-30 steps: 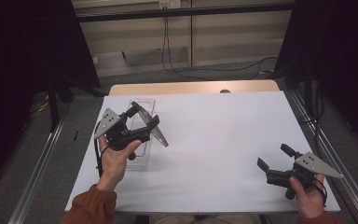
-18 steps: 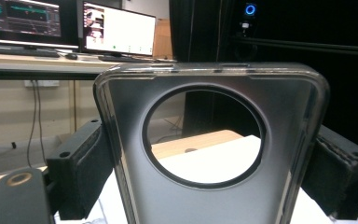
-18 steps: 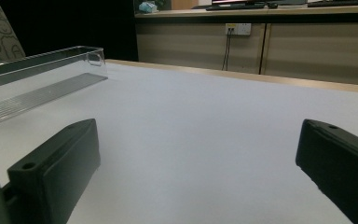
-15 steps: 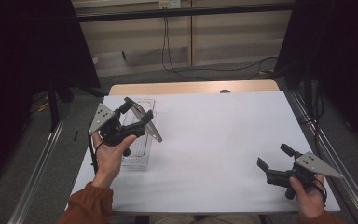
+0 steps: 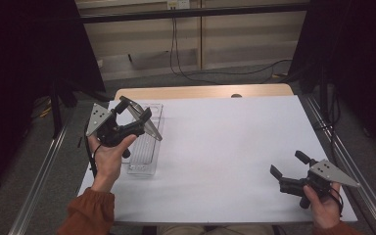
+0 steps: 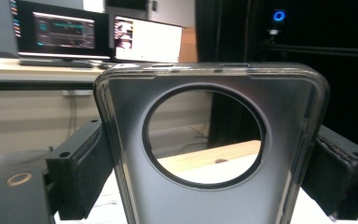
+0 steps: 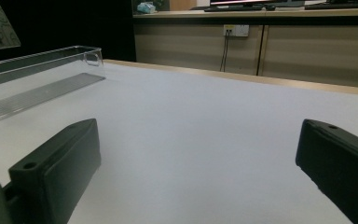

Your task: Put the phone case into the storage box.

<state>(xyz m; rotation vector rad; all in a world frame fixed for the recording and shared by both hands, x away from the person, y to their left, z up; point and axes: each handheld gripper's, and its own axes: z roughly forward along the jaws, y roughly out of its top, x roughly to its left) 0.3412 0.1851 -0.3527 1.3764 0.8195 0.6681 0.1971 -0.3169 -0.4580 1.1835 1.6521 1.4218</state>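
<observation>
The white paper-covered surface (image 5: 225,147) is evenly lit from above; surroundings are left dark. The glossy grey phone case (image 6: 214,196) is rendered softly blurred, with glare on its rim.

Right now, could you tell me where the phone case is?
The phone case is clamped between the left gripper jaws, lifted above the clear plastic tray at the table's left side in the high view.

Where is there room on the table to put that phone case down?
The wide white stretch between the clear tray and the right gripper is bare. The left side is crowded: the left gripper holds the phone case above the tray.
</observation>
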